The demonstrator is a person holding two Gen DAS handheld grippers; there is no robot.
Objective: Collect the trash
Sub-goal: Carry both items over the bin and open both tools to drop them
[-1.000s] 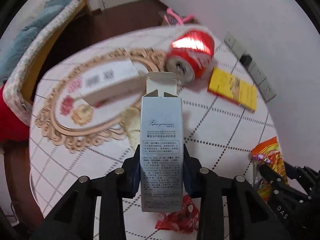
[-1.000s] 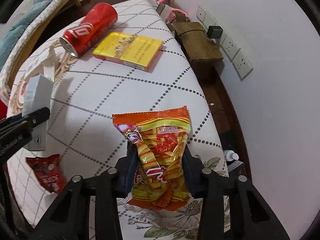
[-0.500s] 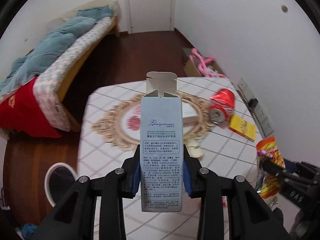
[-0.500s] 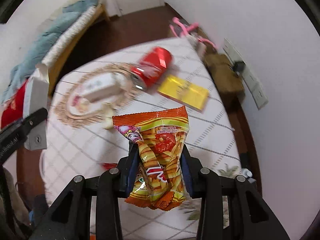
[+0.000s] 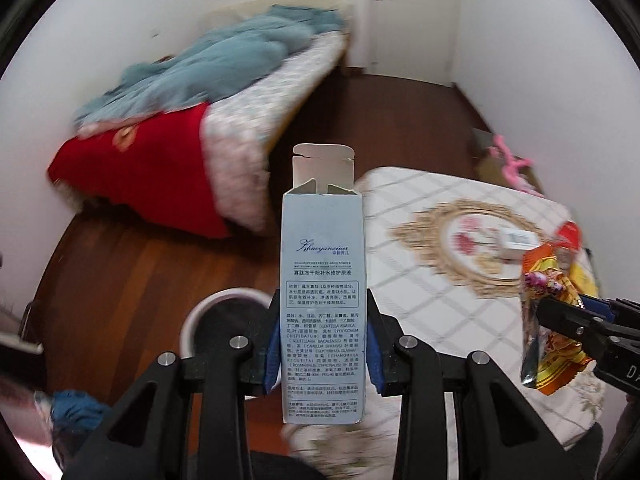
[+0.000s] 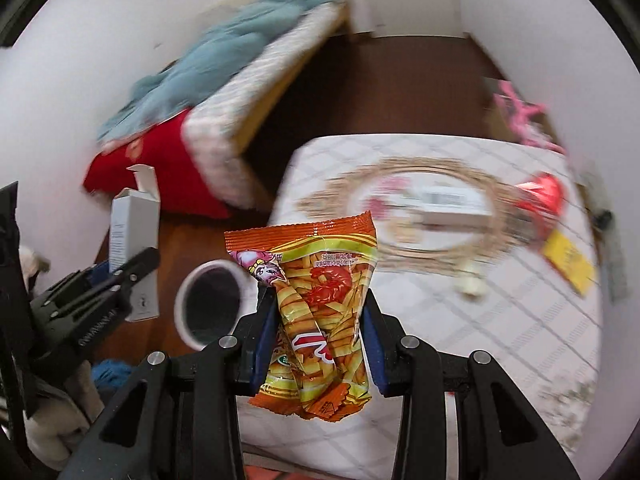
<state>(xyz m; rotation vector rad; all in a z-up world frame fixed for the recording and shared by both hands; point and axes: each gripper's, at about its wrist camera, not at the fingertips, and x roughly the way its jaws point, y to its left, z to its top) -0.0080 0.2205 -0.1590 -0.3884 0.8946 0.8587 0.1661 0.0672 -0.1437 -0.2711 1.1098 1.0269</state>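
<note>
My left gripper (image 5: 323,344) is shut on a tall pale-blue carton (image 5: 322,280) with its top flap open, held upright above the floor. My right gripper (image 6: 318,344) is shut on an orange snack bag (image 6: 320,304); the bag also shows in the left wrist view (image 5: 548,320). A white-rimmed trash bin (image 6: 208,304) with a dark inside stands on the wooden floor beside the table, below and between both grippers; it also shows in the left wrist view (image 5: 216,320). The carton shows in the right wrist view (image 6: 134,248) at the left.
The table (image 6: 500,340) with a white patterned cloth holds a red can (image 6: 544,196), a yellow packet (image 6: 568,260) and a white box (image 6: 452,200). A bed (image 5: 224,92) with teal and red covers stands beyond. A blue cloth (image 6: 112,372) lies on the floor near the bin.
Both grippers have lifted away from the table and swung left with their items. The view now takes in the bed, the floor and the trash bin.
</note>
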